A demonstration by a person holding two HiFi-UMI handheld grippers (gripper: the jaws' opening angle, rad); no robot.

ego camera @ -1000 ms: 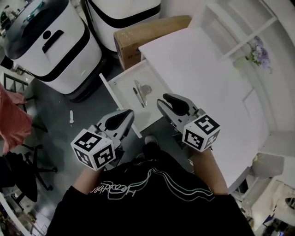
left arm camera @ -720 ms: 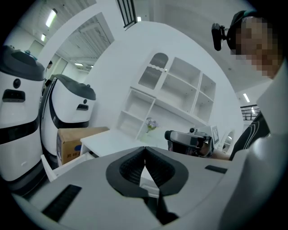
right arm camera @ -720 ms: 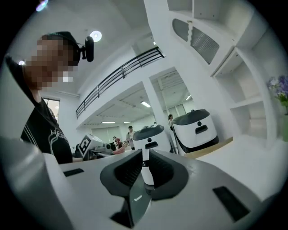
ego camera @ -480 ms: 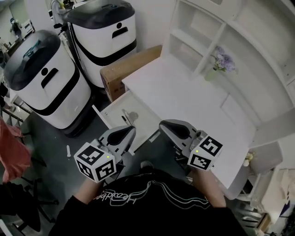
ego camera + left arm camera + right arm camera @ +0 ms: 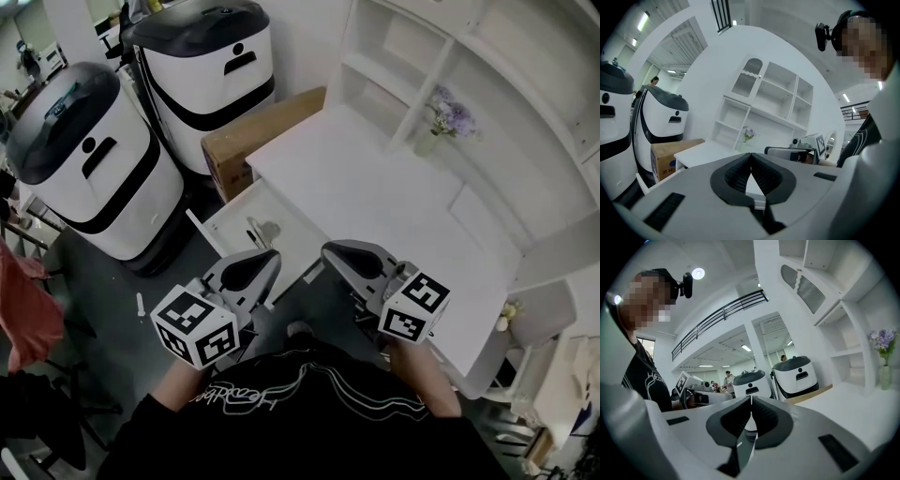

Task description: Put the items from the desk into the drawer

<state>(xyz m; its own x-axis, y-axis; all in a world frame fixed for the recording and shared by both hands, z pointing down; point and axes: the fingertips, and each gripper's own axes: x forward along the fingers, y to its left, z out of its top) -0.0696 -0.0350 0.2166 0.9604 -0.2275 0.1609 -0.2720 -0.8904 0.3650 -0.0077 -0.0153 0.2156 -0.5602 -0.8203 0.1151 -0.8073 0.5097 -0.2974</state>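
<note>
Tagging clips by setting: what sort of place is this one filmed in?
Probably a lab or showroom hall with a mock home corner: a white desk with shelves and a flower vase stands beside two big white machines and a cardboard box.

The table (image 5: 375,197) is smooth matt white, the box (image 5: 258,131) beside it plain brown cardboard, and the two rounded machines (image 5: 89,187) glossy white plastic.
</note>
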